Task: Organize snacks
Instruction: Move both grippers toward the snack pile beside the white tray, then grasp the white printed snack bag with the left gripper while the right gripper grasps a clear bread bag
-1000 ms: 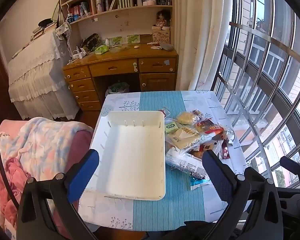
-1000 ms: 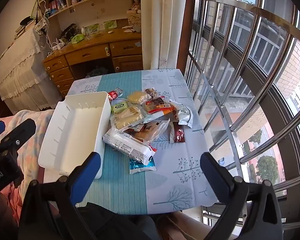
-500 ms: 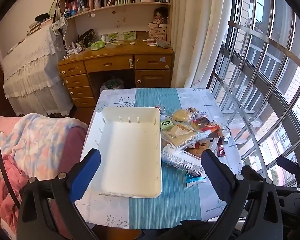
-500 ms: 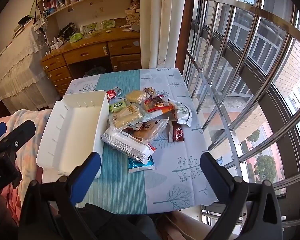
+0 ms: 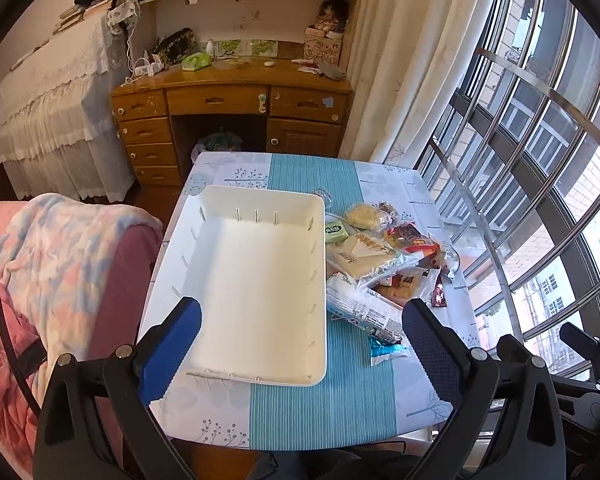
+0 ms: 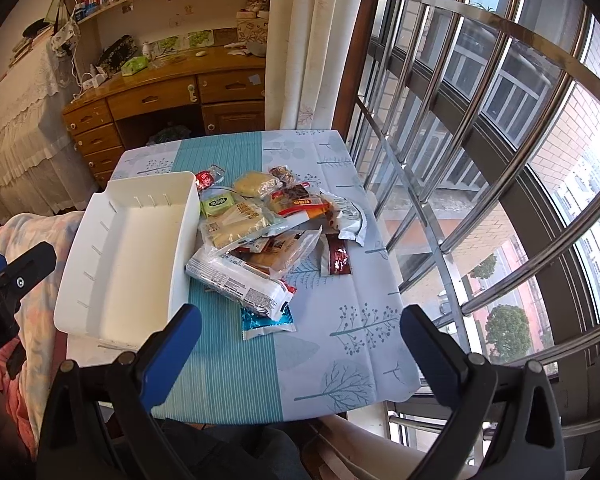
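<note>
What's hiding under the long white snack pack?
A shiny blue wrapper pokes out from under the white pack. Its top half is covered, so what it is can't be told.

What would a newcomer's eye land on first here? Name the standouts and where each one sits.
First the heap of snack packets, piled on the side of the table nearest the barred window. Right beside it, on the side away from the window, lies the white tray, with nothing in it. Both grippers, left and right, hang open above the table's near edge, holding nothing.
</note>
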Demonstrator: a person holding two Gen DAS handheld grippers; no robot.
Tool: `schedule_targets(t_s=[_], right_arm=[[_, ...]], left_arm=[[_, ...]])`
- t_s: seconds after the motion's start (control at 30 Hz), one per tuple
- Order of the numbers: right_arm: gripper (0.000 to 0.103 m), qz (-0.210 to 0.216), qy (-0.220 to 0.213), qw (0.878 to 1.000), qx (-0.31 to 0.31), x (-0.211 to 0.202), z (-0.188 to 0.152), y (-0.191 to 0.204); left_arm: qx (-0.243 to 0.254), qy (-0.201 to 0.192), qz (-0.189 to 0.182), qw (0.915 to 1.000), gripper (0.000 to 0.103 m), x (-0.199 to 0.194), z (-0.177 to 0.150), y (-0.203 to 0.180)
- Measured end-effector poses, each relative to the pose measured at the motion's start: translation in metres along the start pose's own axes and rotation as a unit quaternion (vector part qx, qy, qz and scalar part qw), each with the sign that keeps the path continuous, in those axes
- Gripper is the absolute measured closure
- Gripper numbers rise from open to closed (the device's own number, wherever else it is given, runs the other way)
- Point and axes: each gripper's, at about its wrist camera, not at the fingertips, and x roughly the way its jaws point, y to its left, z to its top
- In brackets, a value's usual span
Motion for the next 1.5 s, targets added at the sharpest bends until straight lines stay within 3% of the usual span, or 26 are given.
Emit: schedule_targets(t_s=[0.37,0.47,0.83,0.97,1.17,1.33,1.5], right_arm=[[0.003,-0.013,-0.02,1.0,0.008,-0.007,-0.017,0.019],[0.008,-0.01,-0.021,1.0,0.016,-0.007,-0.022,0.02],[0.01,-0.014,-0.026,0.999,0.044,0.0,-0.02,-0.001],[0.011,0.009,-0.023,0.998,0.058,0.011,-0.012,-0.017],[0.017,0.071,0.004,0.994,0.086,0.038,0.009,-0.049],[0.02,0.113,0.029,0.988,0.096,0.067,0.027,-0.076],[0.026,0.178,0.077,0.974,0.117,0.11,0.044,-0.096]], left_arm=[[0.036,0.023,-0.017,0.999,0.002,0.019,-0.004,0.013],[0.05,0.025,-0.045,0.9975,0.002,0.019,-0.004,0.01],[0.071,0.055,-0.065,0.9938,0.002,0.032,0.004,-0.015],[0.057,0.058,-0.082,0.9933,0.002,0.039,0.009,-0.023],[0.031,0.062,-0.064,0.9955,0.002,0.052,0.023,-0.043],[0.003,0.091,-0.039,0.9951,0.002,0.076,0.026,-0.064],[-0.039,0.131,-0.01,0.9906,0.002,0.109,0.024,-0.079]])
